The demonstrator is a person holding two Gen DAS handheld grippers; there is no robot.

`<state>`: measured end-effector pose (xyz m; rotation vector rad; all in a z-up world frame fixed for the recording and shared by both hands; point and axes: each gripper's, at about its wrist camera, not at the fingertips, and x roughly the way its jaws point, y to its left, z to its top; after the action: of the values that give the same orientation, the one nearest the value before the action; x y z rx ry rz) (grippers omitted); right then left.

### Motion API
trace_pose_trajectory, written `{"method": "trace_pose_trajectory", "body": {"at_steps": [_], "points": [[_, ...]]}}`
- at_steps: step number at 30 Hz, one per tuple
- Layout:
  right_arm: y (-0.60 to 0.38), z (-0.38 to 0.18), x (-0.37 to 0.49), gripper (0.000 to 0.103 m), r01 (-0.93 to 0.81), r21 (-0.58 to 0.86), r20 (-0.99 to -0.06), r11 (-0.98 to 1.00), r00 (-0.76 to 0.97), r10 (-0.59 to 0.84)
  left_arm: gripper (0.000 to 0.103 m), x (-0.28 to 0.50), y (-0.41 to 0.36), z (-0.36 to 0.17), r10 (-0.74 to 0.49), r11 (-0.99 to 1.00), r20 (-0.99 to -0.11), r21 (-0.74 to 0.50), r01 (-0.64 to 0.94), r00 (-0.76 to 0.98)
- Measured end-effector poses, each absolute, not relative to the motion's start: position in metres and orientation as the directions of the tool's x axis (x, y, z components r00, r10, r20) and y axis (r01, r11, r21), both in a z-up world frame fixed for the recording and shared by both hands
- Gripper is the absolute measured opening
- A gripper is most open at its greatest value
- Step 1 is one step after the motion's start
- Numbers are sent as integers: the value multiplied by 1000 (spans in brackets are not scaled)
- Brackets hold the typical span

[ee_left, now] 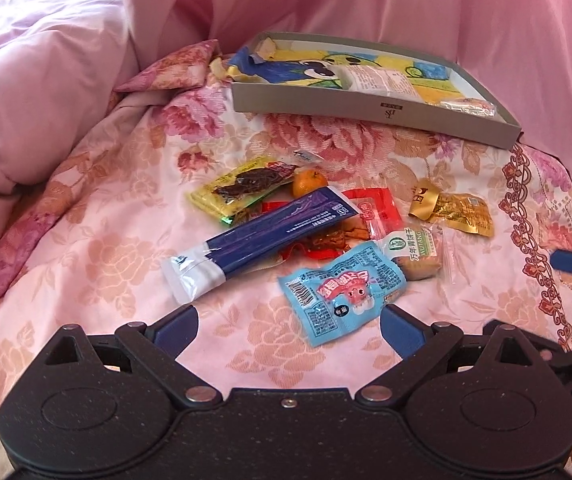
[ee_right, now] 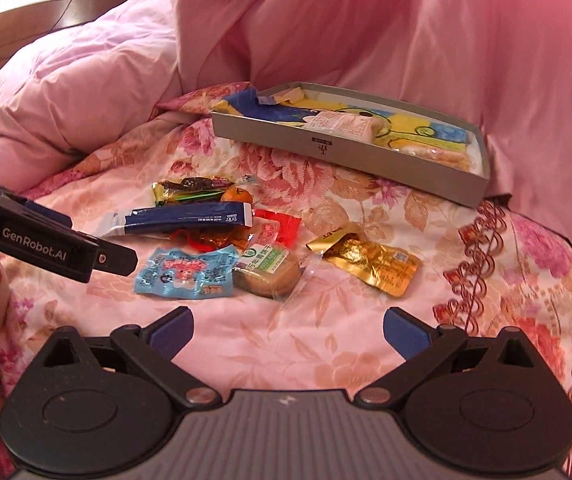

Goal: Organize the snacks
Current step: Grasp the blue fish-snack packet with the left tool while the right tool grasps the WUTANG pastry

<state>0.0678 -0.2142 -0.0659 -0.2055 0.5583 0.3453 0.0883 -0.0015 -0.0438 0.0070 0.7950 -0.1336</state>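
Snacks sit scattered across the floral bedspread (ee_left: 98, 248), and both grippers hang over them with nothing in their grasp. Left gripper (ee_left: 290, 330) has its blue fingers (ee_left: 180, 326) spread wide apart, poised just short of the light blue packet (ee_left: 342, 300), whose lower corner lies between the fingertips. Right gripper (ee_right: 288, 330) is likewise wide open, fingers (ee_right: 404, 332) parted above bare bedspread, the pile just ahead of it. In that pile, a long blue and white tube-shaped pack (ee_left: 262, 236) lies diagonally across red wrappers (ee_left: 378, 208), with a yellow packet of dark dried food (ee_left: 238, 192) just beyond it and a small orange (ee_left: 309, 182) touching the far end of the tube pack. A round biscuit in clear wrap with a green label (ee_left: 418, 256) rests right beside the light blue packet, overlapping its upper corner. Off to the right, a gold foil packet (ee_left: 452, 208) lies a little apart from the rest. Farther back, the shallow grey box (ee_left: 366, 110) rests on the bedspread against the pink quilt (ee_left: 46, 80), and it already holds a white packet (ee_left: 378, 78) and a pale wrapped snack (ee_left: 470, 106) at its right end, over a blue and yellow cartoon lining. From the right wrist view, the left gripper's black body comes in from the left edge, near the light blue packet.
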Motion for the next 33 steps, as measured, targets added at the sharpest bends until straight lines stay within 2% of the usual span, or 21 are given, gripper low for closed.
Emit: {"method": "trace_pose_trajectory", "body": {"at_steps": [11,17,25,33], "points": [[-216,-78,113,103,-548,-183,-543,816,748,381,97,117,-12,-53,-207,955,-692,8,295,691],[-217,-88,137,103,-640,-235,-553,732,707,441,97,131,-12,-61,-316,918,-710,-62,391,629],[-216,-93,159,103,-738,-238,-564,632,635,529,96,148,-19,-79,-375,869,-758,-87,488,533],[-211,-101,173,101,-816,-203,-603,541,540,588,95,158,-24,-88,-391,825,-778,-60,562,492]]}}
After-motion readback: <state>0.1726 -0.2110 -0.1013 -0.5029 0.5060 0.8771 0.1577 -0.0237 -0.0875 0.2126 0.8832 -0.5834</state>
